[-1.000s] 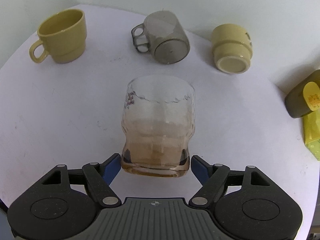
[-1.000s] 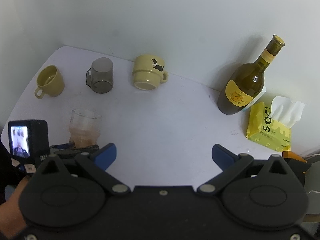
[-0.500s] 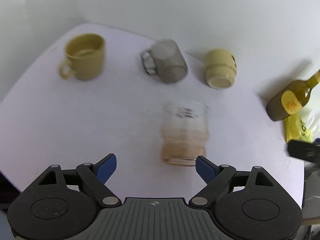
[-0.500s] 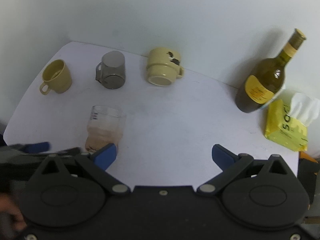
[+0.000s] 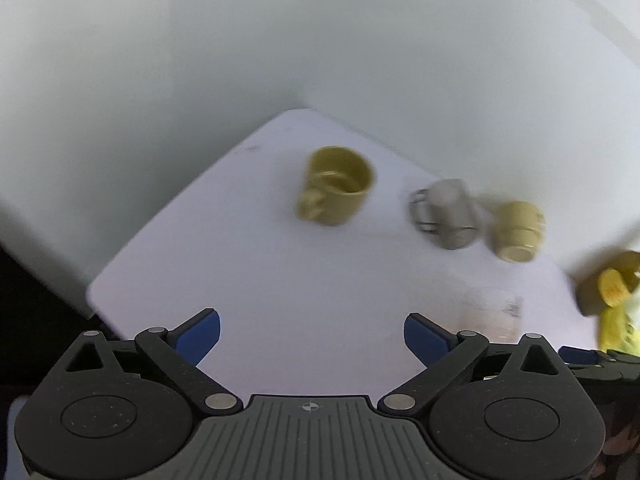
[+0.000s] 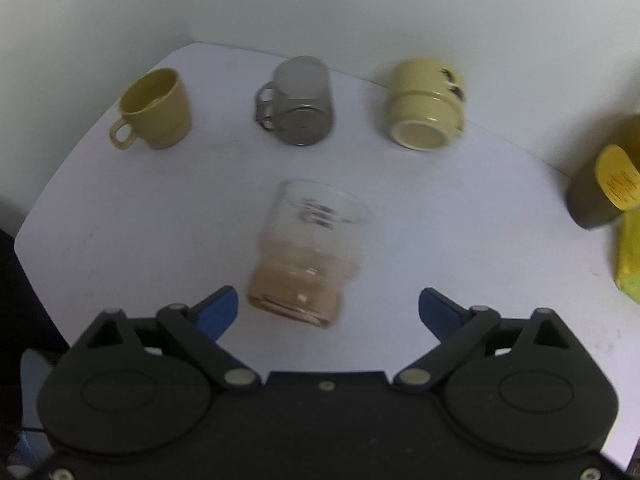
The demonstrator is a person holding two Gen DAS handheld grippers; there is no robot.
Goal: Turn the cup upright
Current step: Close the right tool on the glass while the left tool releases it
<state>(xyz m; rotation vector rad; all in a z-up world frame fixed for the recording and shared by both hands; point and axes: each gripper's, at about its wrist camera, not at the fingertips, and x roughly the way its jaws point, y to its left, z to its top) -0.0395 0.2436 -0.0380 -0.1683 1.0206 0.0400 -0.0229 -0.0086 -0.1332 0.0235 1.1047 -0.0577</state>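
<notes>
A clear glass tumbler [image 6: 306,256] with an amber-tinted base stands upright on the white table [image 6: 140,208], mouth up. It is just ahead of my right gripper [image 6: 328,308], which is open and empty, the glass a little left of centre between the fingers. In the left wrist view the glass [image 5: 490,312] is faint and blurred at the right, outside my left gripper [image 5: 312,334], which is open and empty over bare table.
Along the back stand an upright yellow mug [image 6: 154,110], an upside-down grey glass mug [image 6: 298,106] and an upside-down cream mug [image 6: 426,110]. A dark bottle [image 6: 608,176] and a yellow tissue pack [image 6: 630,256] are at the right. White walls close the back.
My left gripper has let go of the glass and drawn back and to the left. My right gripper has moved forward and left toward the glass. Both views are motion-blurred.
</notes>
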